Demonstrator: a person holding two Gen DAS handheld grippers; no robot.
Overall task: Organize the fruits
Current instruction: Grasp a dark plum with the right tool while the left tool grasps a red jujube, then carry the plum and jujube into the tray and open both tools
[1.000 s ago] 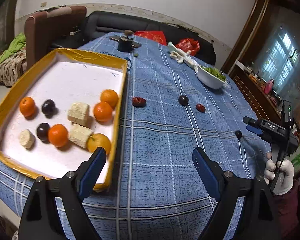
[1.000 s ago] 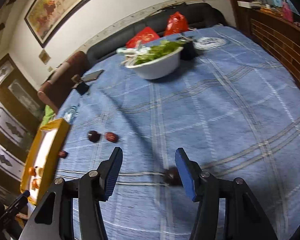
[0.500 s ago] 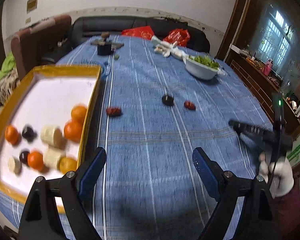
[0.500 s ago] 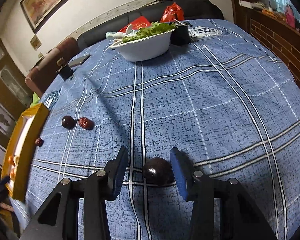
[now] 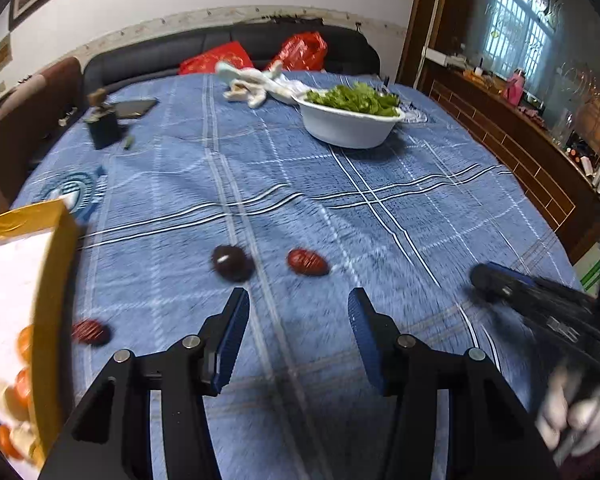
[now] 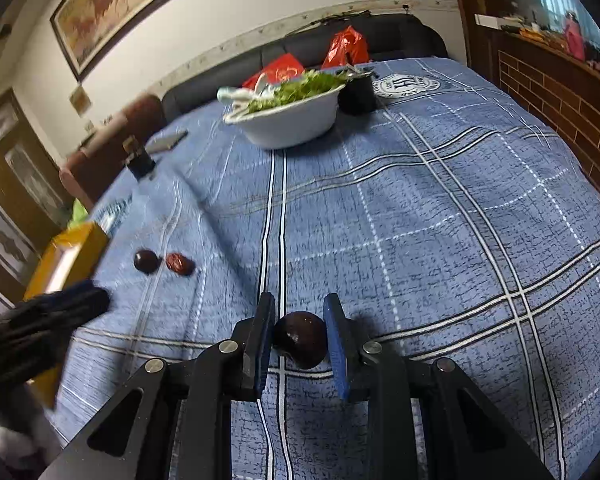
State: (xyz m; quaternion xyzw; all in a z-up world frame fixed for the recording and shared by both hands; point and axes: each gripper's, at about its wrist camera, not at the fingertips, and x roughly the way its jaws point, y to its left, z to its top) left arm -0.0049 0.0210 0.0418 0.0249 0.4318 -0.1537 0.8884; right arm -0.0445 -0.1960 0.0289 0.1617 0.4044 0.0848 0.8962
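My right gripper point(image 6: 299, 338) is shut on a dark round plum point(image 6: 300, 339) that rests on the blue checked tablecloth. My left gripper point(image 5: 298, 334) is open and empty above the cloth, just short of a dark plum point(image 5: 232, 263) and a red date point(image 5: 307, 262). The same pair shows in the right wrist view as plum point(image 6: 145, 261) and date point(image 6: 179, 263). Another red date point(image 5: 90, 332) lies beside the yellow-rimmed tray point(image 5: 54, 280), which holds oranges point(image 5: 22, 382) and other pieces at its left edge. The right gripper also shows at the right of the left wrist view point(image 5: 496, 280).
A white bowl of greens point(image 5: 346, 122) stands at the back of the table, with a white cloth point(image 5: 248, 84) behind it. A small black box point(image 5: 104, 128) and a phone point(image 5: 134, 107) lie at the back left. A sofa with red bags point(image 5: 300, 50) sits behind.
My right gripper has closed its fingers around the dark plum. My left gripper has swung right and forward from the tray toward the plum and date in the middle.
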